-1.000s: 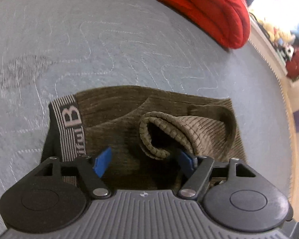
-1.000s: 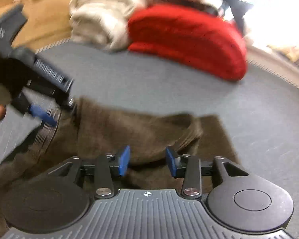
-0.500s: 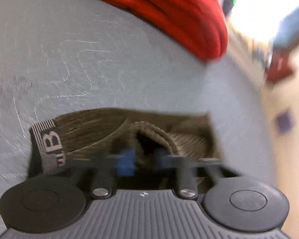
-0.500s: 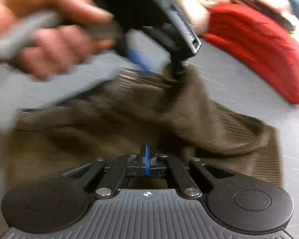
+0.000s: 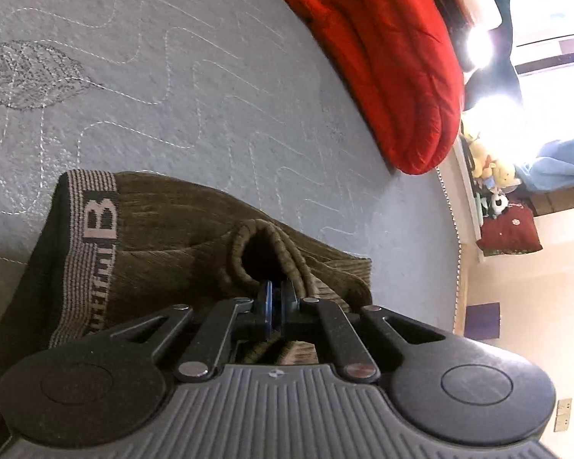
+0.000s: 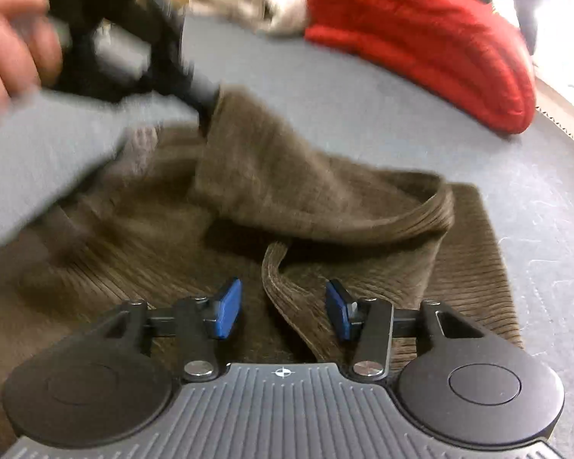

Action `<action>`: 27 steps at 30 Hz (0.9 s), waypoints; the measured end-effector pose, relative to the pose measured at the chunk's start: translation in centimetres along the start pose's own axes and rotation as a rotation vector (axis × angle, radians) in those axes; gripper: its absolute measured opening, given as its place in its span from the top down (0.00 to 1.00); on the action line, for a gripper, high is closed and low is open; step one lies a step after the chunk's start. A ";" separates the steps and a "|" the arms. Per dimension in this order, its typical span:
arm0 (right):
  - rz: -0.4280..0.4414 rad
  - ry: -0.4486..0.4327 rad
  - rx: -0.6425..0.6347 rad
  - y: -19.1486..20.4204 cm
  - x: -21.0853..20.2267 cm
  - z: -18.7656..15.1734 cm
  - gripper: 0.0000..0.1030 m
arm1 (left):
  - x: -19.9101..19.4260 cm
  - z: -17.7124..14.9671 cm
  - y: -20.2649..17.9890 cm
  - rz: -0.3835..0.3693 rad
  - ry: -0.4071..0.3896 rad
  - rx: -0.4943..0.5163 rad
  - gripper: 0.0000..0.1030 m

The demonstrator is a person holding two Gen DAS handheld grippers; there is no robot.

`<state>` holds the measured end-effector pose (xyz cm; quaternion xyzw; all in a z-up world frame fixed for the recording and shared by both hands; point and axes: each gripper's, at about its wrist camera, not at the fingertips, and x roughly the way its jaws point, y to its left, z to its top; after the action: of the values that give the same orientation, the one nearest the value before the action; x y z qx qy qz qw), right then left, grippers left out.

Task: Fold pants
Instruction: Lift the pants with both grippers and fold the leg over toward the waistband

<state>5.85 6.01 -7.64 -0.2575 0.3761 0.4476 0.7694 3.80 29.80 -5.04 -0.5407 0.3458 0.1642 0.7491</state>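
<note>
Pants (image 5: 164, 252) olive, ribbed, lie on grey bed (image 5: 210, 76); waistband at left, long axis running left to right, partly folded.

My left tongs (image 5: 274, 306) pinched tight on raised fold of pants, cloth between pads; in right view my hand (image 6: 7, 49) blurred at upper left.

My right tongs (image 6: 283, 311) opening, about half wide, gripping nothing; ribbed edge (image 6: 287, 298) lies between pads, not pressed, just ahead. Right is nearer that edge.

Red blanket (image 6: 421, 34) far right, well apart.

The left tongs (image 5: 274, 306) point steeply down with blue pads pressed together on a fold of the pants (image 5: 164, 252); the right tongs (image 6: 283, 311) are opening, nothing pinched.
</note>
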 end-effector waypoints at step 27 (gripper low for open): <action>-0.692 -0.765 1.687 -29.0 -20.0 -21.4 0.92 | 1.8 -11.2 -13.5 -0.059 0.038 0.703 0.73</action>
<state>17.63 -33.08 -2.27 0.4414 0.2016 -0.1637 0.8589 9.57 14.34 1.12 -0.2626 0.3795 0.0035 0.8872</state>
